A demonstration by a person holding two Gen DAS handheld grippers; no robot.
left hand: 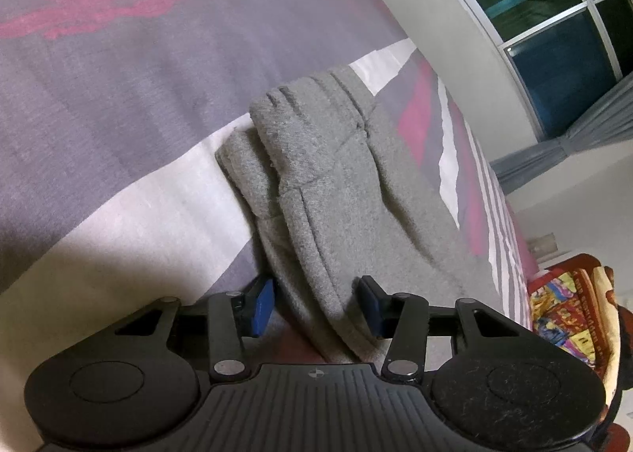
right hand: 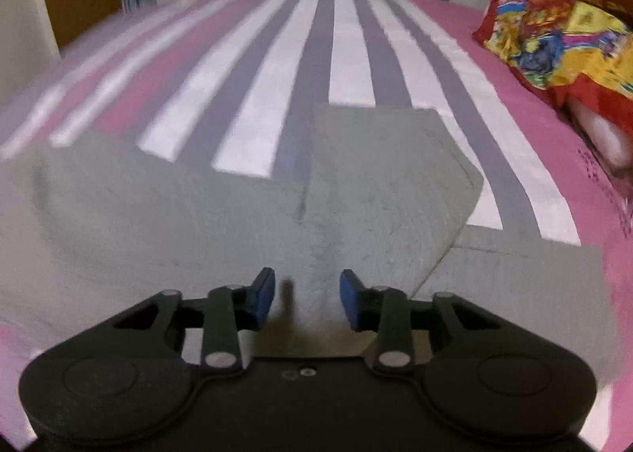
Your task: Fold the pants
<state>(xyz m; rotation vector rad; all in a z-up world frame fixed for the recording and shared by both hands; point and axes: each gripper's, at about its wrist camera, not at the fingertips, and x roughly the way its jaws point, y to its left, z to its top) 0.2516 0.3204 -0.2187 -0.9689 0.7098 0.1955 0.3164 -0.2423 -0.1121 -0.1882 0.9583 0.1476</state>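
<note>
Grey fleece pants lie partly folded on our striped pink, white and purple bedsheet; our left gripper pinches a fabric fold, our right gripper hovers parted, empty, above them.

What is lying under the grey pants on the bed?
Under the grey pants lies the striped bed sheet, with white, grey and pink stripes showing around them. The part of the sheet directly beneath the pants is covered, so anything there cannot be seen.
</note>
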